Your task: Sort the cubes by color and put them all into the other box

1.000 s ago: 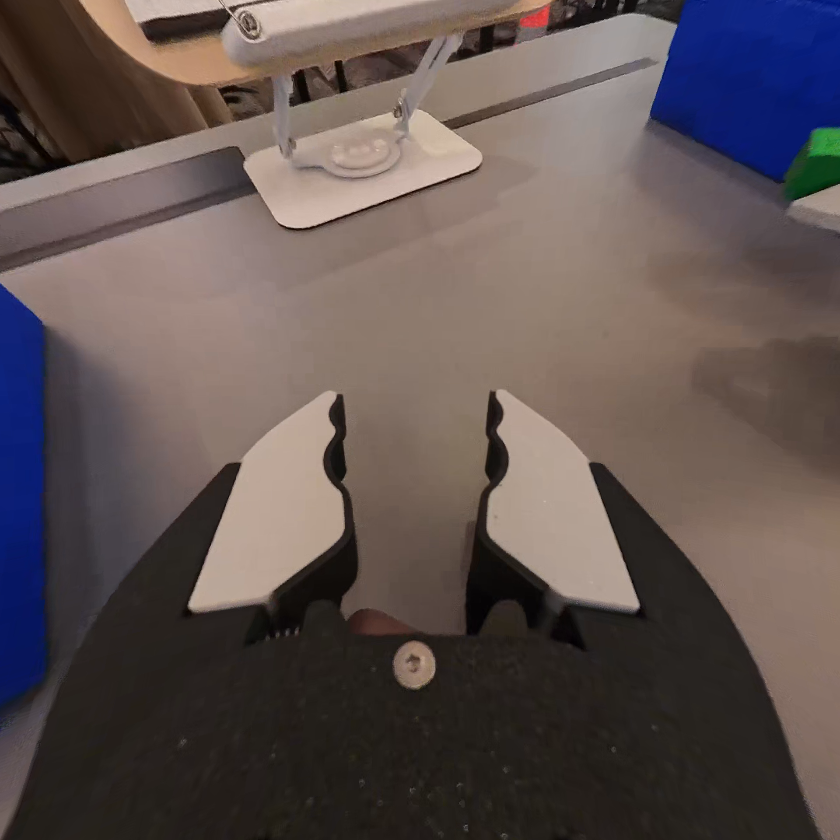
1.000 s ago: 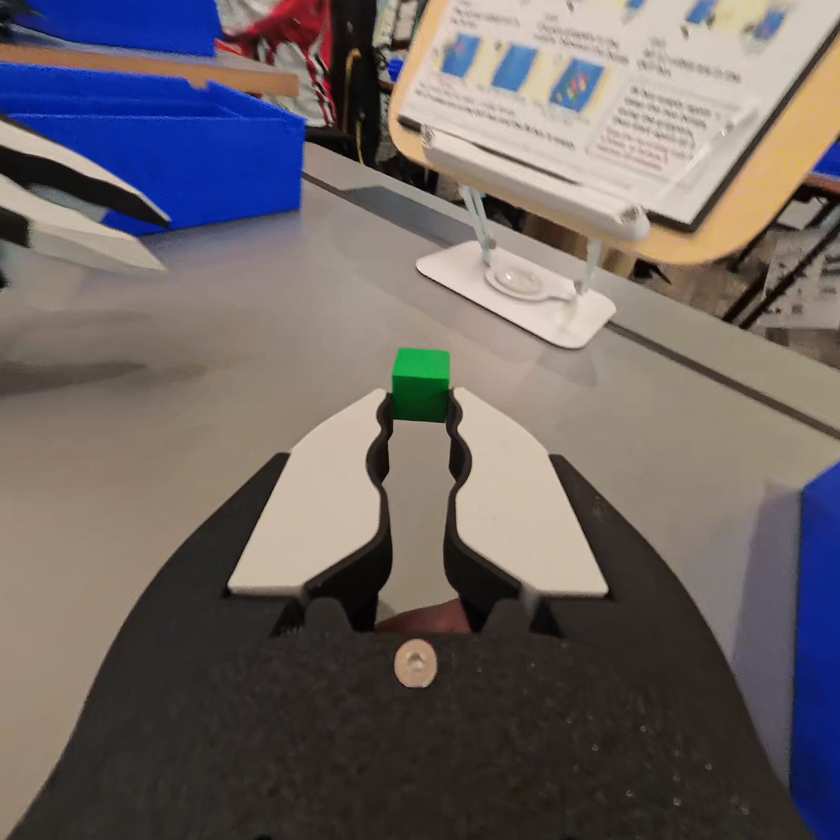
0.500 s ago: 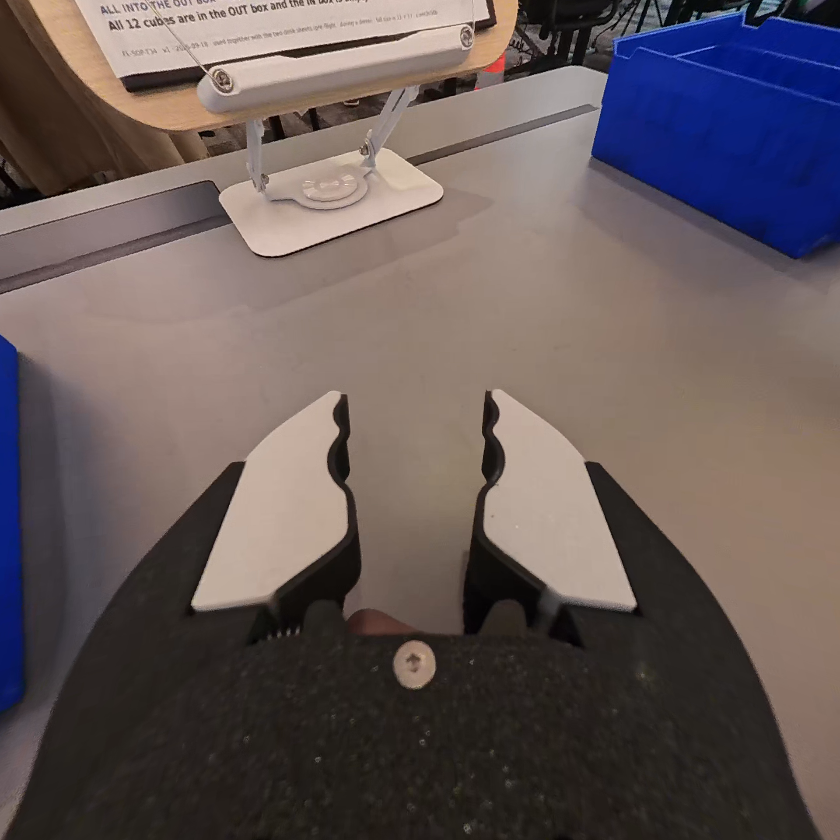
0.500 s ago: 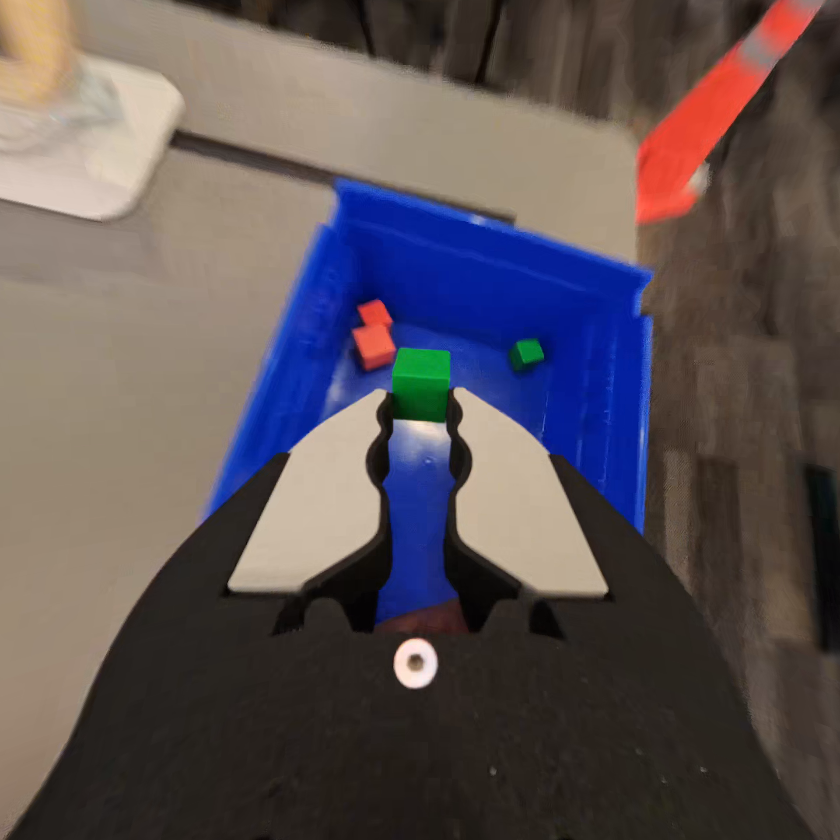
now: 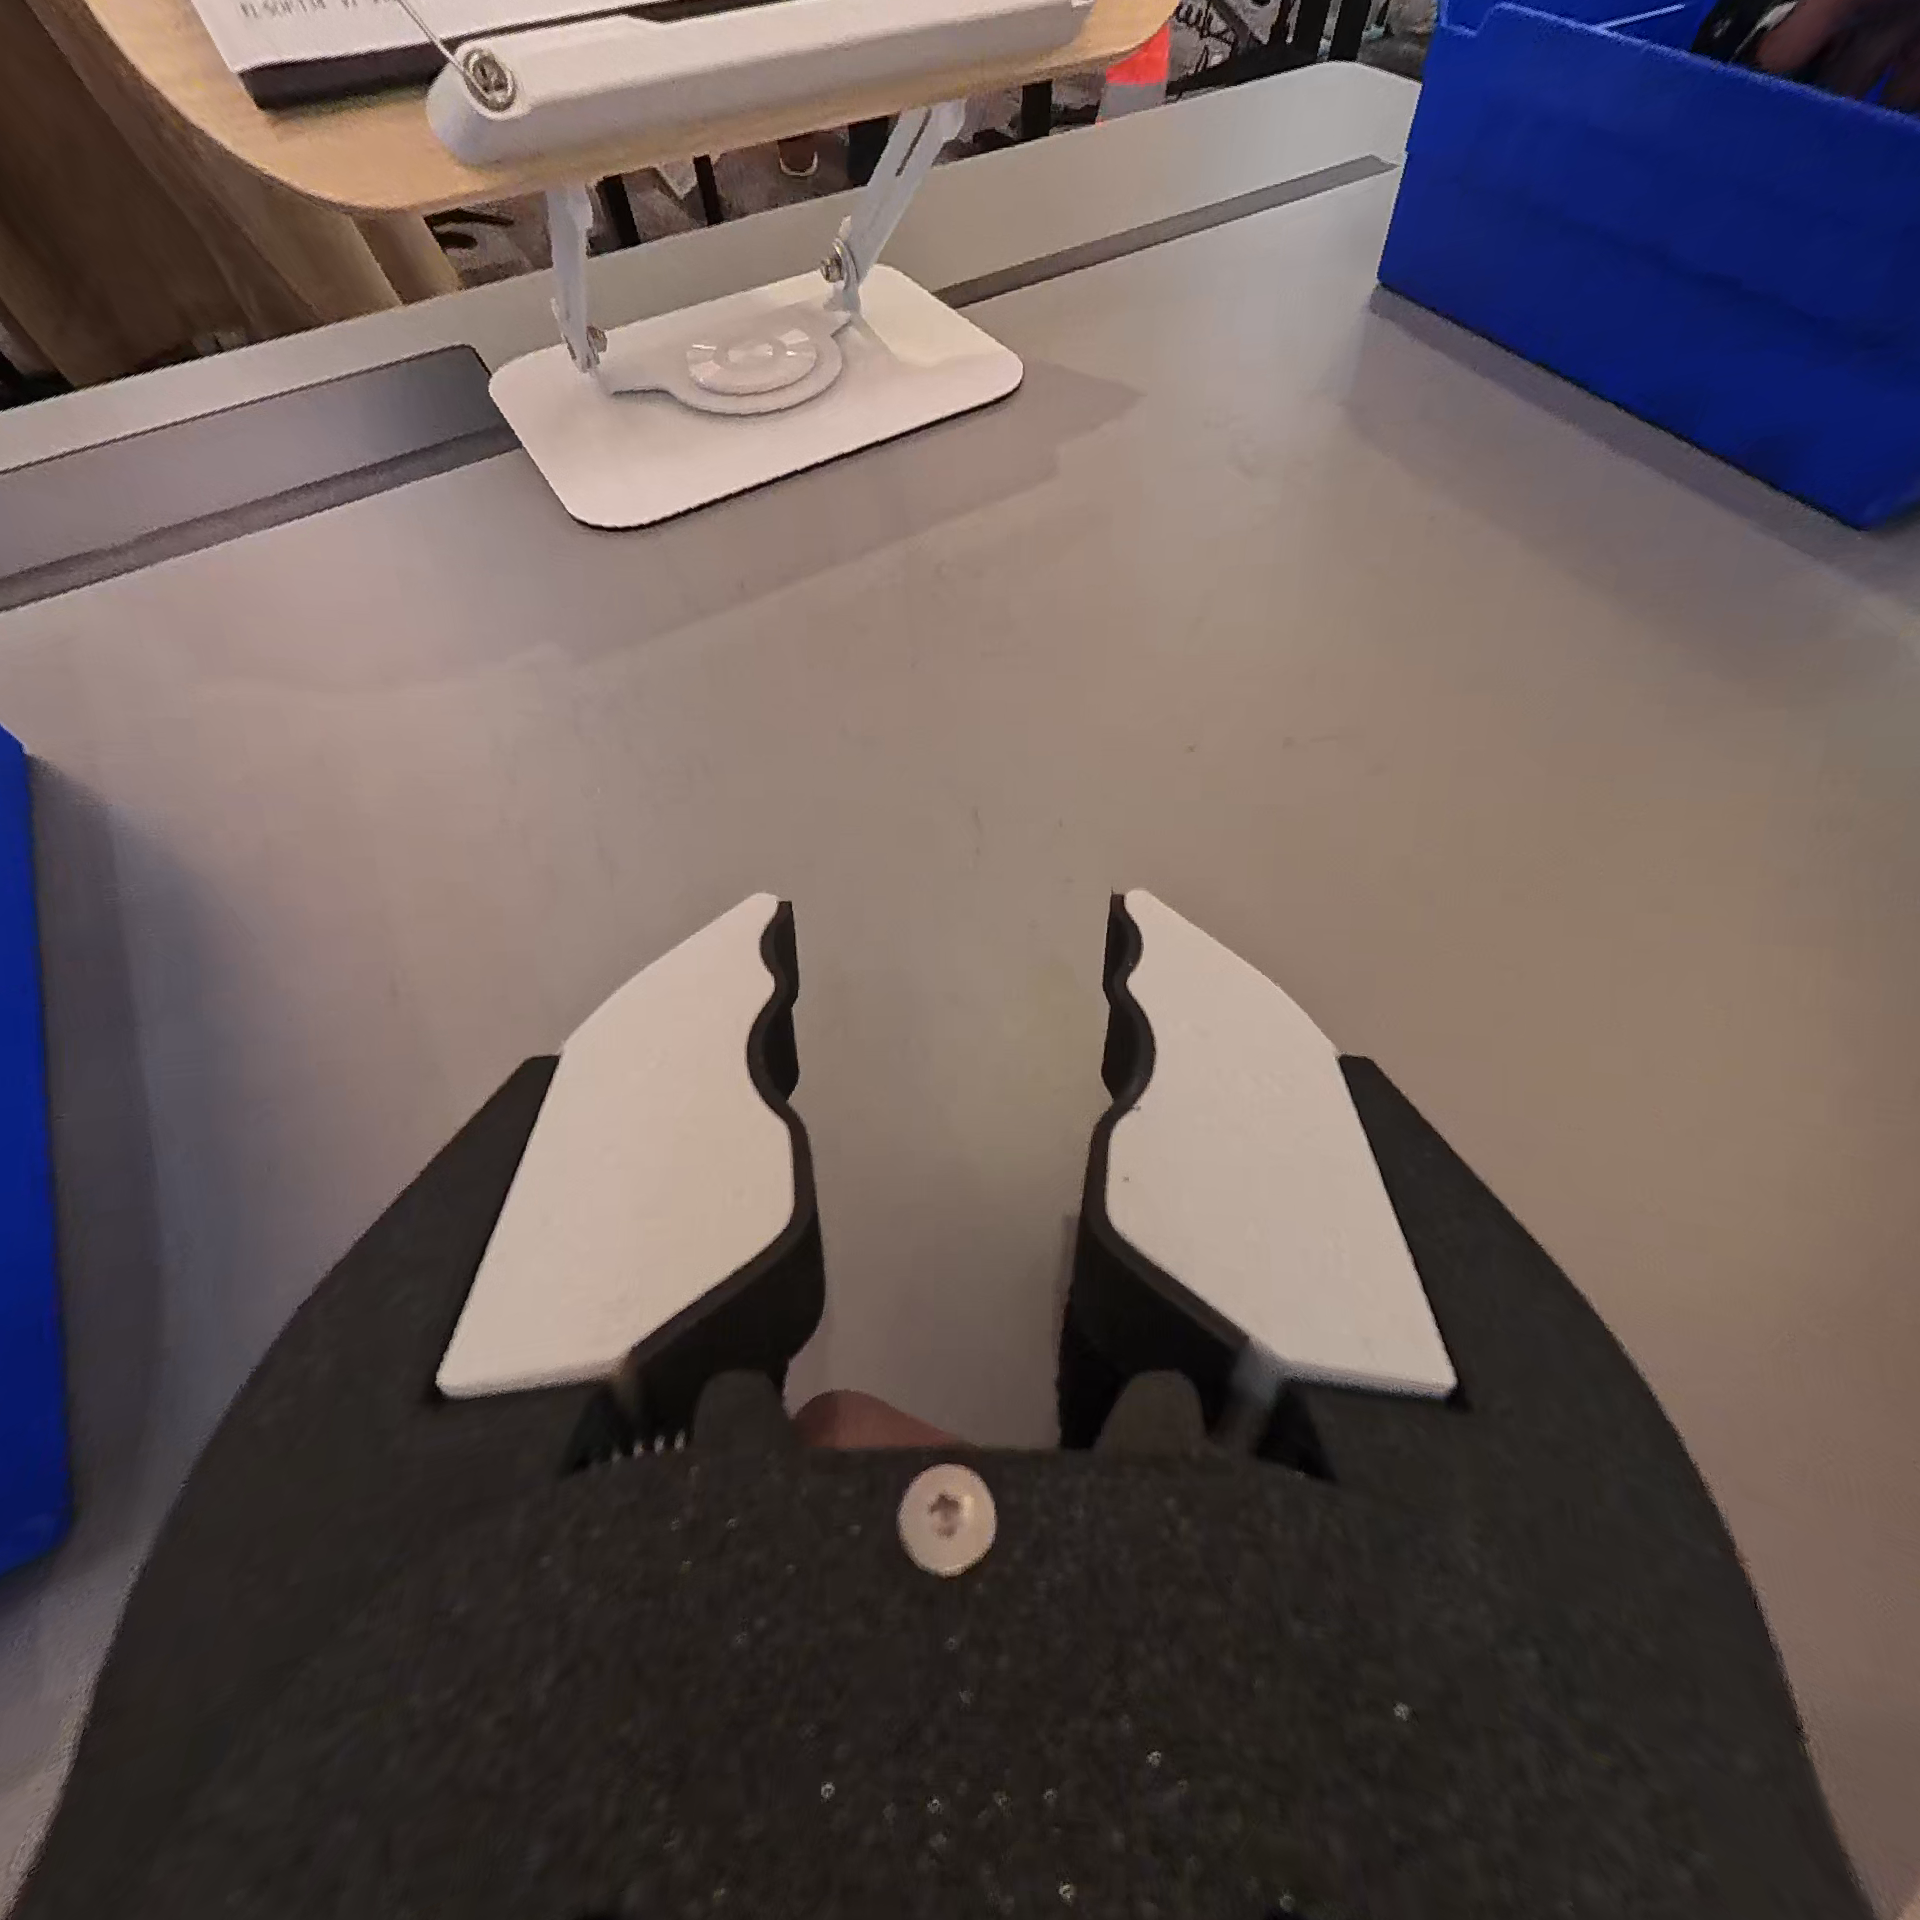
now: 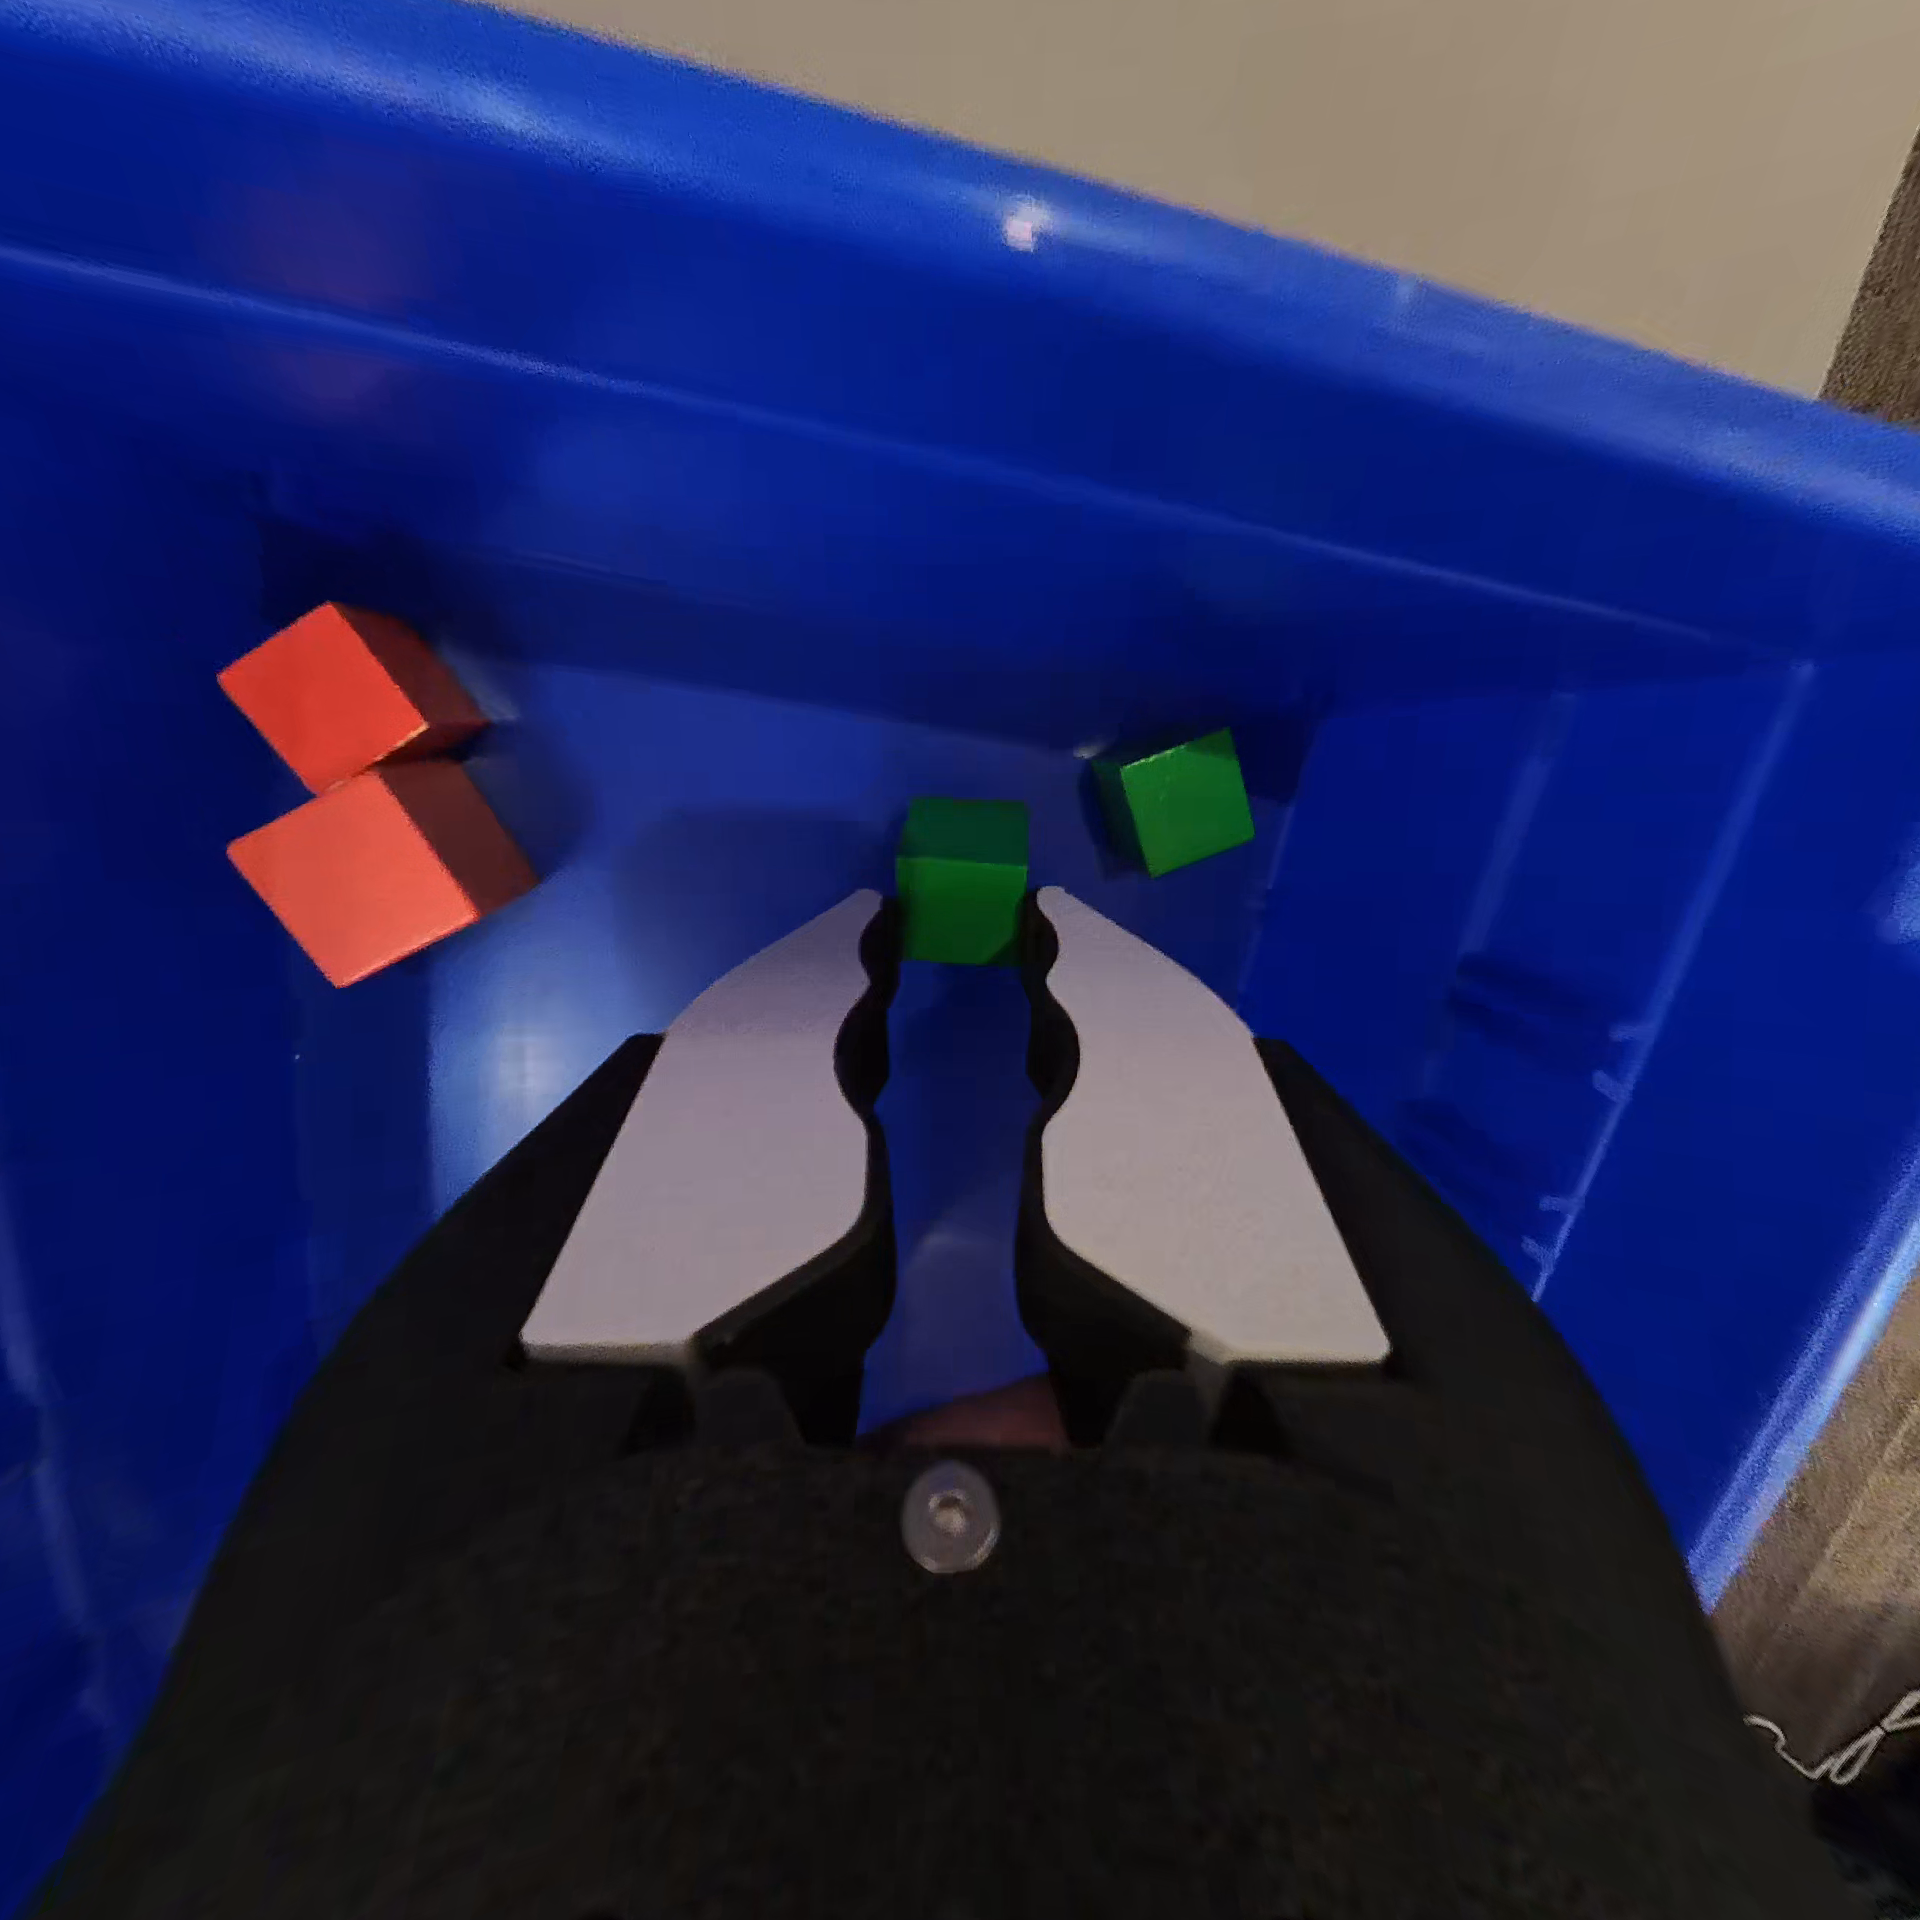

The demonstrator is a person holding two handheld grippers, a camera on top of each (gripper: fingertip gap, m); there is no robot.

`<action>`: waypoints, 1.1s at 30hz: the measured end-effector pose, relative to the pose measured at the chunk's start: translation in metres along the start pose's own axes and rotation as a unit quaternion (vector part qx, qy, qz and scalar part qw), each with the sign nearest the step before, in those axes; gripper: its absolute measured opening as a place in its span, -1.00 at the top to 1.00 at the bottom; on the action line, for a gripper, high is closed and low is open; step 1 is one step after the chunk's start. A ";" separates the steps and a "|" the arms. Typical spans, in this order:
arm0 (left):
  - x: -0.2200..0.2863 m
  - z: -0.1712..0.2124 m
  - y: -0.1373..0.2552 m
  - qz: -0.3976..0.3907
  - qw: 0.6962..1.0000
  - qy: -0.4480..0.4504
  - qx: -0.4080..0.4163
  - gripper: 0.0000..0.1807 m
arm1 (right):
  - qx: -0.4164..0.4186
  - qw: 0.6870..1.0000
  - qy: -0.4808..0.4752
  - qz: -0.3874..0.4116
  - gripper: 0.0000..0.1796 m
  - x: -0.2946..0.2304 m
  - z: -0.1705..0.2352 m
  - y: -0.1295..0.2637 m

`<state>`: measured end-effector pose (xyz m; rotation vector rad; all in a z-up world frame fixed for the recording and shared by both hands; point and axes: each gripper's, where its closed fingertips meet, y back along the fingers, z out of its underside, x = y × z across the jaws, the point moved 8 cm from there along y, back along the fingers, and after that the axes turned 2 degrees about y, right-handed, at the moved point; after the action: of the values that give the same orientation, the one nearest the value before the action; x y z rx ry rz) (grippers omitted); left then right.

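My right gripper [image 6: 961,914] is shut on a green cube [image 6: 961,878] and holds it low inside a blue box [image 6: 935,416], near the far wall. A second green cube [image 6: 1174,800] lies on the box floor just right of it. Two red cubes [image 6: 348,691] [image 6: 379,873] lie together at the left of the floor. My left gripper [image 5: 951,914] is open and empty above the grey table [image 5: 1039,675]. That blue box, seen from outside, [image 5: 1662,260] stands at the far right of the left wrist view, and an edge of another blue box [image 5: 26,1143] shows at its left.
A white stand [image 5: 758,405] holding a wooden board with a sheet of paper stands at the back of the table. A dark slot runs along the table's back edge. Grey carpet floor [image 6: 1829,1507] shows right of the box.
My right gripper has swung from over the table to the blue box and come down deep inside it, still holding the green cube. My left gripper has shifted slightly and stayed open.
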<state>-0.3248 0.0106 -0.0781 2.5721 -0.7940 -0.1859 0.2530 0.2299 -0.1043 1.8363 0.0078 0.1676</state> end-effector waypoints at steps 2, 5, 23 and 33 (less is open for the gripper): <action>-0.001 0.001 0.000 0.003 1.000 0.004 -0.003 0.37 | -0.008 1.000 -0.005 0.011 0.74 0.002 0.000 -0.003; -0.001 0.001 0.000 0.004 1.000 0.004 -0.005 0.37 | -0.016 1.000 -0.012 0.011 0.74 0.004 0.001 -0.009; -0.013 0.002 -0.005 -0.005 0.998 0.055 0.010 0.37 | 0.466 0.867 0.075 -0.160 0.46 -0.171 0.120 0.186; -0.006 0.009 -0.014 0.000 0.998 0.062 -0.002 0.37 | 0.537 0.802 0.159 -0.207 0.47 -0.327 0.176 0.109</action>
<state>-0.3246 0.0209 -0.0926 2.5512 -0.7463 -0.0265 -0.0589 0.0013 -0.0812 2.8501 0.9078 0.1718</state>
